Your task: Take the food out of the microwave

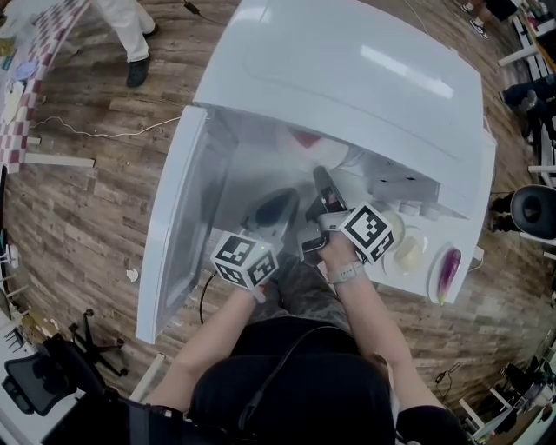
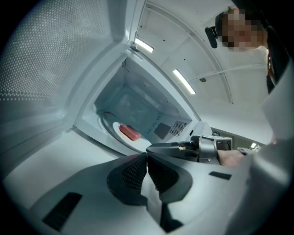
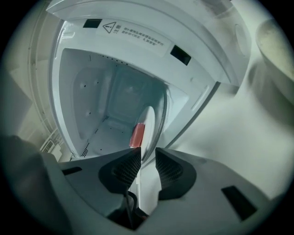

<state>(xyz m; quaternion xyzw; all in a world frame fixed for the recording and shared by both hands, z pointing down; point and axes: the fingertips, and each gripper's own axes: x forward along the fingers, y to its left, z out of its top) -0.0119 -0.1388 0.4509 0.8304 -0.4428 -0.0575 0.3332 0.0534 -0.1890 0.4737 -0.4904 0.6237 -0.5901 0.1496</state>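
White box-shaped microwave (image 1: 347, 78) stood w/ its white door (image 1: 174, 243) swung wide open, at the left in head view. Inside the cavity a round white plate (image 2: 110, 125) lay on the oven floor, & the red oblong piece of food (image 2: 130, 132) lay on that plate near its middle, so it was inside the microwave, not lifted. The left claw (image 2: 147, 155) was clenched, its black ribbed pads (image 2: 133, 172) pressed together w/ nothing betw. them. It hung in front of the opening, outside the cavity, pointing in at the plate. The right claw (image 3: 148, 150) was released, pads apart w/ a clear gap. Its tips were at the mouth of the cavity, lined up w/ the plate's near rim. The plate showed edge-on in the right gripper view, that claw being turned on its side. Rim sat just at the tips; couldn't tell if either pad touched it. The red piece lay just beyond the rim, apart from both claws. In head view the 2 claws were side by side, near each other, each w/ a black-&-white marker cube (image 1: 246, 261). Right of the microwave, on the white desk (image 1: 400, 282), a second white plate (image 1: 433, 280) carried a purple aubergine (image 1: 449, 271), w/ a pale yellowish lump (image 1: 408, 252) just beside it. Wood-plank floor (image 1: 87, 200) all round; a person's legs in pale trousers (image 1: 130, 22) at top left.
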